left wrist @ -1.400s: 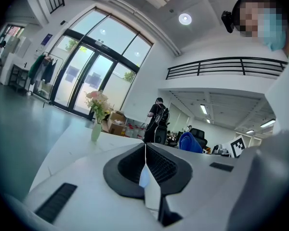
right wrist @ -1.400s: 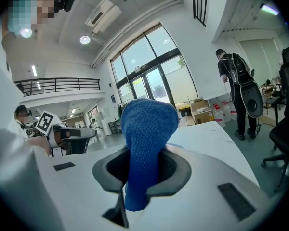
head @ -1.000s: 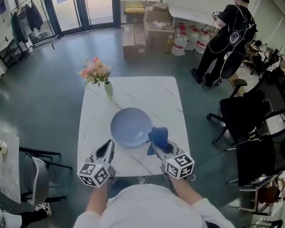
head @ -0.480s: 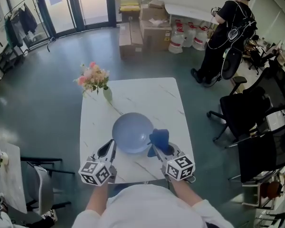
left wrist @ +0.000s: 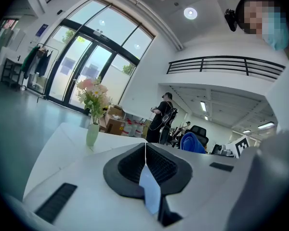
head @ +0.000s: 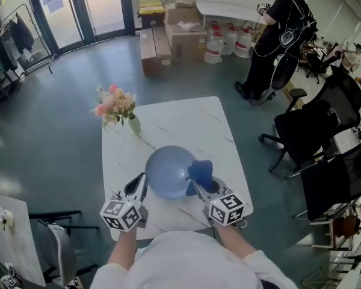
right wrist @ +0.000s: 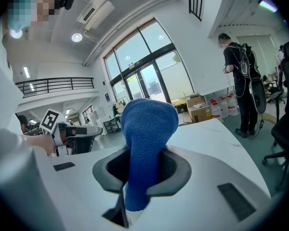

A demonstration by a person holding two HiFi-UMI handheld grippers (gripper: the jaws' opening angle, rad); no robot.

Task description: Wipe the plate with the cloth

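My left gripper [head: 142, 179] is shut on the near left rim of the pale blue plate [head: 168, 170], which hangs over the white table [head: 186, 122]. In the left gripper view the rim shows as a thin blue sliver [left wrist: 149, 191] pinched between the shut jaws of that gripper [left wrist: 145, 150]. My right gripper [head: 196, 183] is shut on the blue cloth [head: 200, 169], whose bunched top lies against the plate's right rim. Seen from the right gripper [right wrist: 144, 172], the cloth [right wrist: 147, 138] stands up out of the jaws and hides what lies beyond them.
A vase of flowers [head: 134, 124] stands at the table's far left corner. Black office chairs [head: 313, 137] are to the right and another chair [head: 54, 239] at the near left. A person [head: 283, 35] stands by stacked boxes [head: 168, 35] at the back.
Both grippers have shifted a little across the table, carrying the plate and the cloth. The cloth now overlaps the plate's right rim. Neither grip has altered.
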